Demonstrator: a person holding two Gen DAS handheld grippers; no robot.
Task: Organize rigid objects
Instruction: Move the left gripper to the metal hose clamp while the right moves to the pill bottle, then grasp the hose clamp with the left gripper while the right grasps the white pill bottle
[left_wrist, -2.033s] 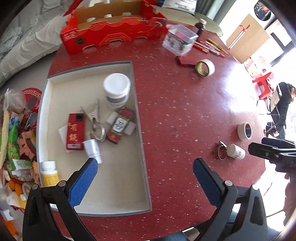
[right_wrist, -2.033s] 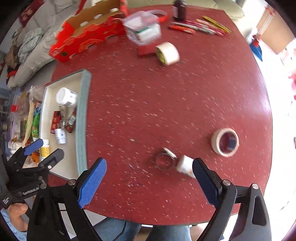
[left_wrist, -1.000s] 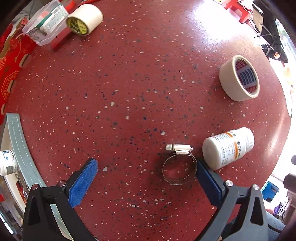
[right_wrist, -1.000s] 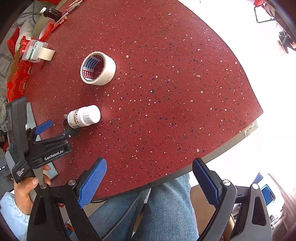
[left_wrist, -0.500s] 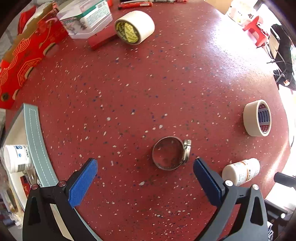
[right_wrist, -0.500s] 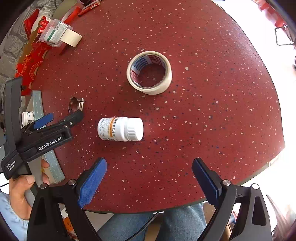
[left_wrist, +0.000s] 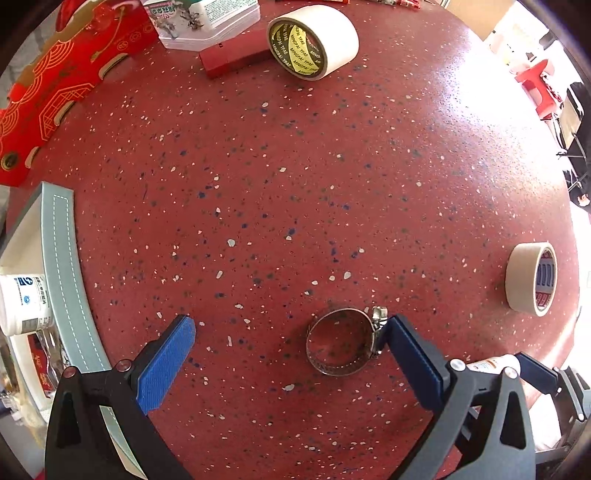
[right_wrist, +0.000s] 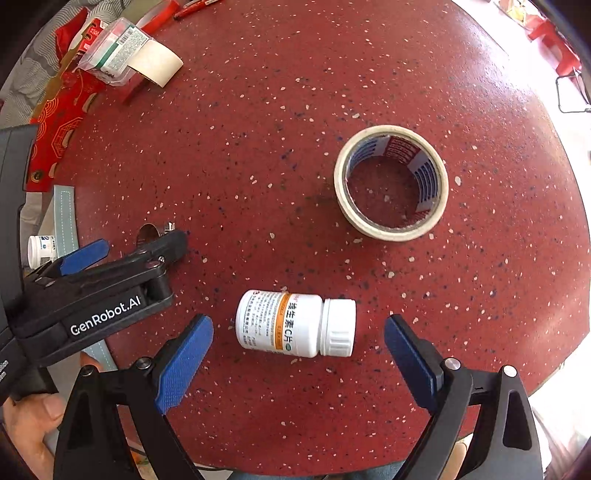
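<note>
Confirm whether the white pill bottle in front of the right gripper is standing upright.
No. The white pill bottle lies on its side on the red table, cap pointing right, between the open right gripper's fingers.

Hose clamp (left_wrist: 341, 341): lay on table (left_wrist: 295, 184), touching left gripper's (left_wrist: 291, 341) right finger.
Pill bottle (right_wrist: 295, 324): lay between right gripper's (right_wrist: 298, 345) fingers.

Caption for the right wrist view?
Open right gripper poised over a white pill bottle lying on its side near a tape roll.

Speckled red table (right_wrist: 258, 147): bottle (right_wrist: 295, 324), tape (right_wrist: 391, 182), clamp (left_wrist: 341, 341)
</note>
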